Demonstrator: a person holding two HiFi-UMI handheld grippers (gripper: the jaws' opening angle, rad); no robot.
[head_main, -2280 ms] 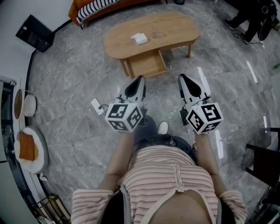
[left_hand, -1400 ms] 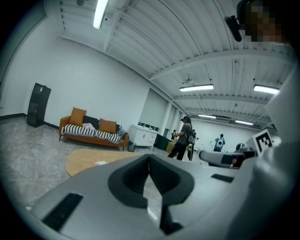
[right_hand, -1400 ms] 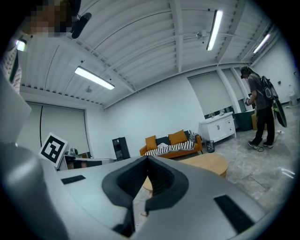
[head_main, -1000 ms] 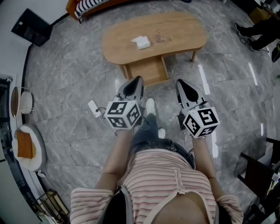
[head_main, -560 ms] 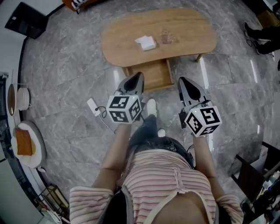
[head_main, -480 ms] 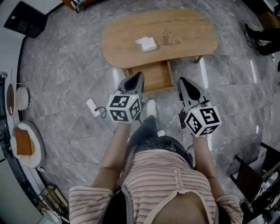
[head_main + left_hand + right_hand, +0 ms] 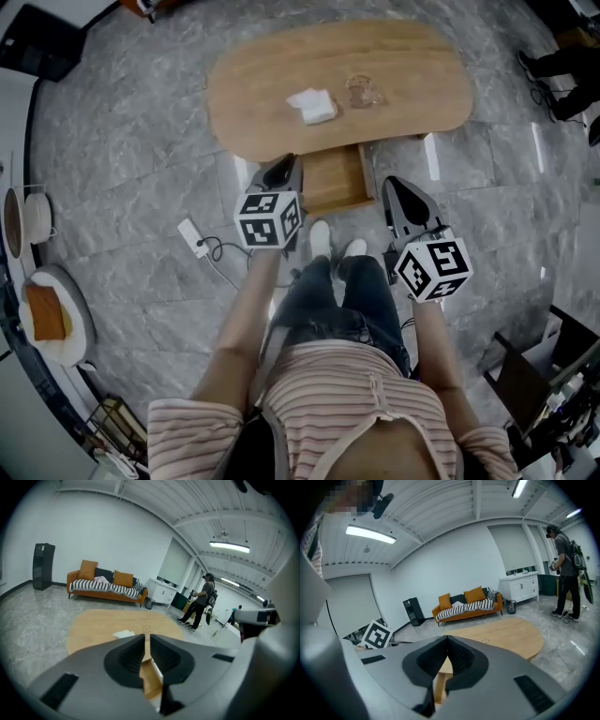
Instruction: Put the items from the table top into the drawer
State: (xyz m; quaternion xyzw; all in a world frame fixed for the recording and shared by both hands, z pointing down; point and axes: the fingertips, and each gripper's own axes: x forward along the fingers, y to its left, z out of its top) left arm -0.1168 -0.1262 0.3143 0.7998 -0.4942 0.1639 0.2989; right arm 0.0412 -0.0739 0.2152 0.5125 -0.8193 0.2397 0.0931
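My left gripper (image 7: 280,169) pinched shut on nothing, my right gripper (image 7: 394,185) closed too and empty, both near the open drawer (image 7: 336,178), white folded pad (image 7: 312,105) and small clear item (image 7: 364,92) lying apart on the wooden table (image 7: 253,75)

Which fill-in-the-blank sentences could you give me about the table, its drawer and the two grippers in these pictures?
1. The white item lies on the wooden ___.
2. The drawer under it stands ___.
3. The left gripper and the right gripper are both shut and hold ___.

Missing words: table; open; nothing.
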